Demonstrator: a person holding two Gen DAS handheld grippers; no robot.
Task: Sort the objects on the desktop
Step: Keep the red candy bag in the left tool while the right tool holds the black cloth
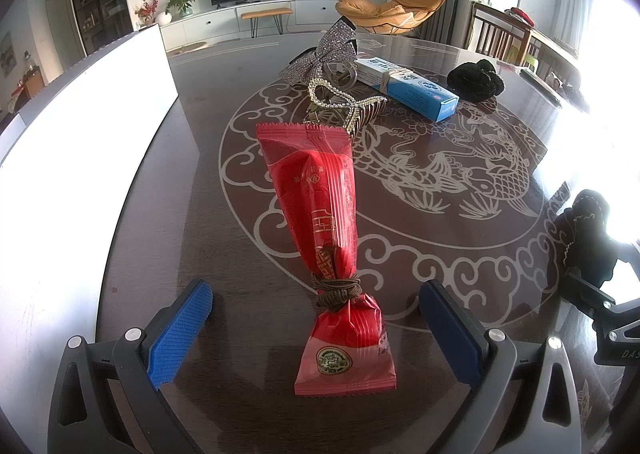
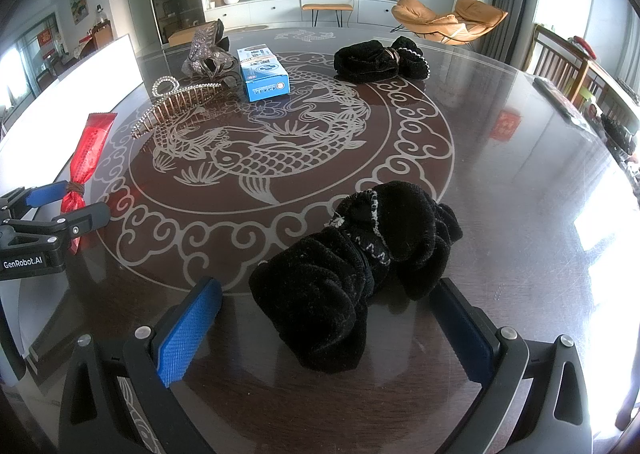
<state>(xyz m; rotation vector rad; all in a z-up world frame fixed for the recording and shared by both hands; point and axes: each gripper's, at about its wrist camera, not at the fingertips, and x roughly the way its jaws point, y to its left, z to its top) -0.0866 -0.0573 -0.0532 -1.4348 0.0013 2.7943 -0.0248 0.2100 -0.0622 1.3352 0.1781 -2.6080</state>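
Note:
A red snack packet [image 1: 320, 214], tied near its end with a brown hair band [image 1: 336, 288], lies on the dark table between the open fingers of my left gripper [image 1: 316, 302]. It also shows in the right wrist view [image 2: 86, 158]. A black velvet scrunchie [image 2: 352, 266] lies between the open fingers of my right gripper [image 2: 324, 314]. Neither gripper holds anything.
A pearl claw clip [image 2: 176, 106], a rhinestone bow clip [image 2: 208, 50], a blue toothpaste box [image 2: 262, 72] and a second black scrunchie [image 2: 376, 60] lie farther back. A white board [image 1: 80, 142] stands along the table's left side. Chairs stand at the right.

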